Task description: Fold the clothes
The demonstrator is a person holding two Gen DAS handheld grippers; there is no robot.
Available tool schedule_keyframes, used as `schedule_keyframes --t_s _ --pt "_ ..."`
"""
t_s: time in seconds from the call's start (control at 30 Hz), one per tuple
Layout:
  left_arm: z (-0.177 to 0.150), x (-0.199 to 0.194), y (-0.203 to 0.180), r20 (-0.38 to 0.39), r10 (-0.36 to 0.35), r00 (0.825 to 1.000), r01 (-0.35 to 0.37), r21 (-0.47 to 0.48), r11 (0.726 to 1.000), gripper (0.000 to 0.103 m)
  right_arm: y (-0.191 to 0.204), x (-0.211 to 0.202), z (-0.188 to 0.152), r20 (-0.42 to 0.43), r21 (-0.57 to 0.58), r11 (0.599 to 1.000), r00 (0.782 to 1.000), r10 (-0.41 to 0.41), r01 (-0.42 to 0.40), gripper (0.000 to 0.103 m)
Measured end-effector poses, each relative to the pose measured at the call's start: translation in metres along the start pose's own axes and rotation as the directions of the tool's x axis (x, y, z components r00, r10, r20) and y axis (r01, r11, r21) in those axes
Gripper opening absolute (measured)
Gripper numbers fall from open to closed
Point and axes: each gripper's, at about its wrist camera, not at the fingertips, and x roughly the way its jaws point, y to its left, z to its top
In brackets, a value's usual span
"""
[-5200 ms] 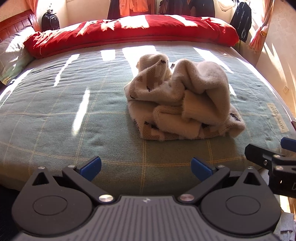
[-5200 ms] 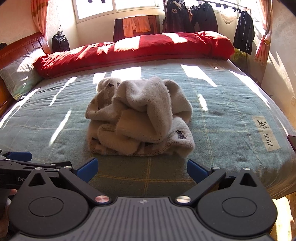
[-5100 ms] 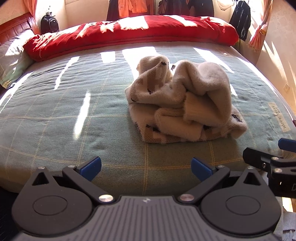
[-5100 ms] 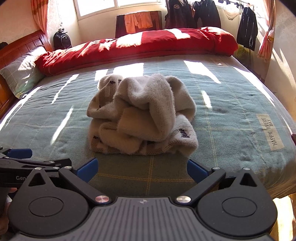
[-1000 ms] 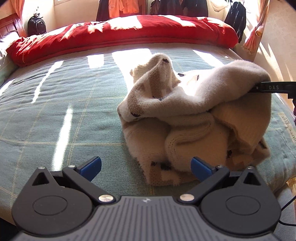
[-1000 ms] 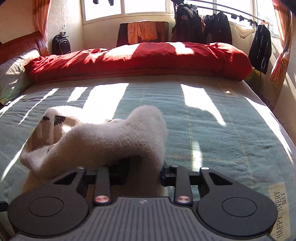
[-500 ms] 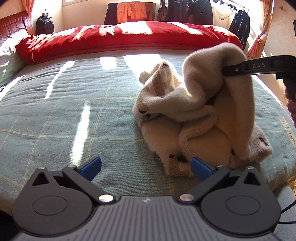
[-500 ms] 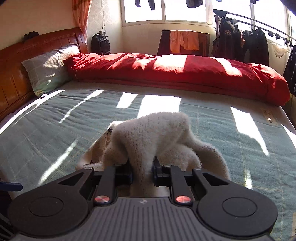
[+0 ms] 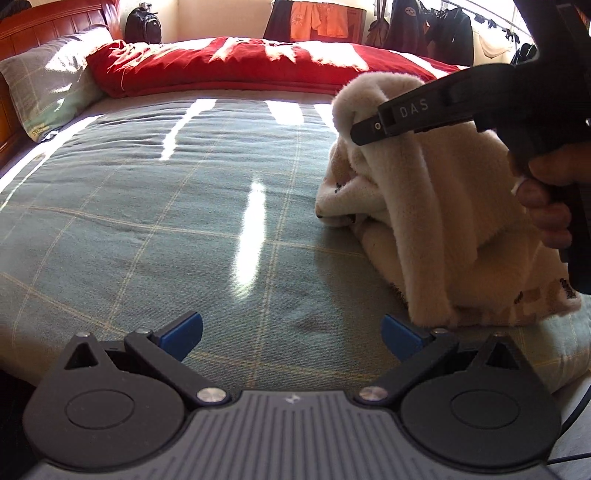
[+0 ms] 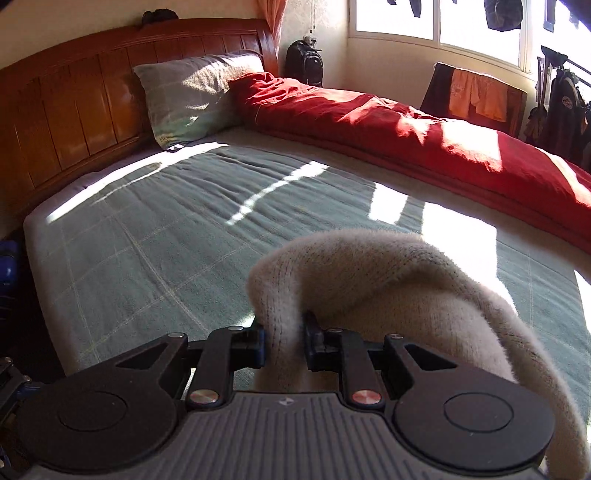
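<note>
A cream knitted sweater (image 9: 436, 221) with small dark marks lies bunched on the green checked bedspread (image 9: 166, 206), its upper part lifted. My right gripper (image 10: 283, 345) is shut on a fold of the sweater (image 10: 376, 280), which drapes over to the right. From the left wrist view, the right gripper (image 9: 364, 131) comes in from the right, held by a hand (image 9: 546, 199), pinching the raised fold. My left gripper (image 9: 291, 332) hangs open over the near bedspread, left of the sweater, with nothing between its blue-tipped fingers.
A red duvet (image 10: 424, 136) runs along the far side of the bed. A grey-green pillow (image 10: 192, 96) leans on the wooden headboard (image 10: 74, 110). A black backpack (image 10: 304, 64) and hanging clothes (image 9: 317, 22) stand by the window wall. The bedspread left of the sweater is flat.
The right gripper has lifted the sweater fold higher and swung left toward the headboard. The left gripper's view has shifted left, so the sweater now sits at its right.
</note>
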Motion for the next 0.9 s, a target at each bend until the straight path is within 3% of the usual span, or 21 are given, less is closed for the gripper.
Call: schedule_keyframes --t_s 0.13,0.3,0.5,0.6,0.73,0.9 --pt "-0.006 -0.002 0.011 -0.007 0.018 1.0 -0.018 -0.014 1.0 0.102 0.024 0.006 0.003 -0.019 -0.024 0.998 0.998 0.059 -0.059 0.023" --pt "-0.009 -0.005 0.023 -0.008 0.029 1.0 -0.03 -0.043 0.999 0.102 0.041 -0.005 0.003 -0.039 -0.042 0.991 0.992 0.122 -0.123 0.037" --pt "-0.011 -0.006 0.026 -0.01 0.032 0.999 -0.033 -0.049 0.998 0.102 0.042 -0.036 0.003 -0.018 -0.049 0.985 0.986 0.164 -0.165 0.037" --pt "-0.011 -0.008 0.022 -0.003 0.025 1.0 -0.025 -0.041 0.999 0.102 0.021 -0.063 -0.002 0.011 -0.039 0.991 0.992 0.125 -0.125 0.042" --pt "-0.01 -0.009 0.015 0.007 0.017 1.0 -0.017 -0.022 1.0 0.102 -0.018 -0.091 -0.021 0.011 -0.012 1.0 1.0 -0.011 0.011 0.054" --pt "-0.008 -0.007 0.006 0.008 -0.003 1.0 0.003 -0.003 1.0 0.102 -0.063 -0.111 -0.06 -0.033 0.049 0.986 0.987 -0.16 0.161 0.067"
